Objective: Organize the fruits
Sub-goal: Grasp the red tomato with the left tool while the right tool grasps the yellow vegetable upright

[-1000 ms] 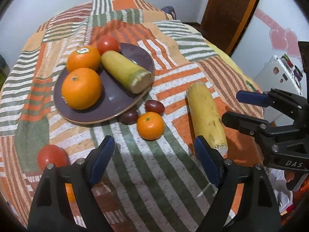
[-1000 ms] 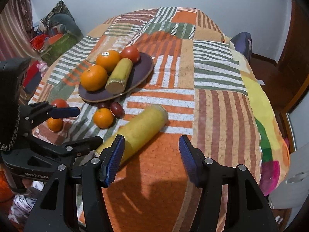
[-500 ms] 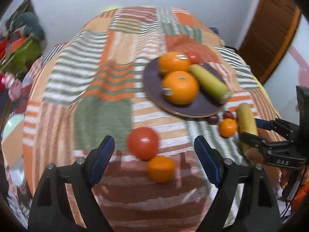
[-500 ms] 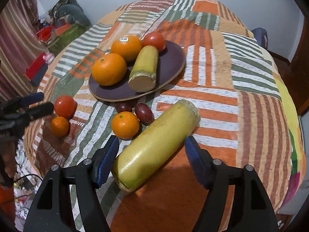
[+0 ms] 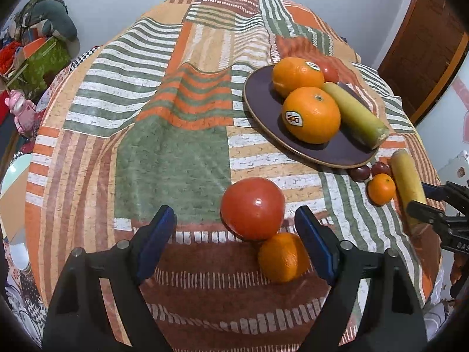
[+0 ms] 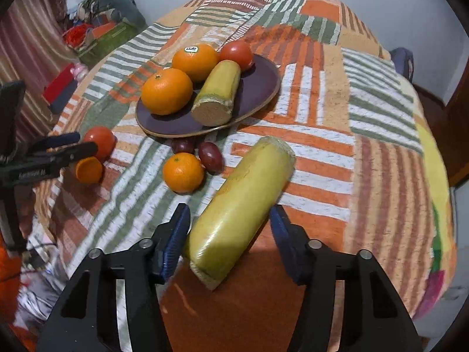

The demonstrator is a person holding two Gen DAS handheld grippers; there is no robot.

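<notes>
A dark plate [image 5: 258, 111] [image 6: 263, 88] holds two oranges [image 5: 311, 114], a tomato [image 6: 236, 54] and a yellow-green log [image 6: 218, 94]. My left gripper [image 5: 234, 243] is open around a loose tomato [image 5: 252, 208] and a small orange [image 5: 283, 256] that touch each other on the cloth. My right gripper [image 6: 230, 234] is open, its jaws on either side of a big yellow-green log [image 6: 240, 205] lying on the cloth. A small orange [image 6: 183, 172] and two dark red fruits [image 6: 210, 157] lie just below the plate.
The table is round and covered with a striped patchwork cloth [image 5: 173, 152]. Its edge drops off close behind both grippers. Clutter and bags [image 6: 99, 29] lie on the floor at the far left. A wooden door [image 5: 425, 44] stands at the right.
My left gripper has swung left and closed in on the loose tomato and small orange. My right gripper has moved forward, so the big log now lies between its jaws.
</notes>
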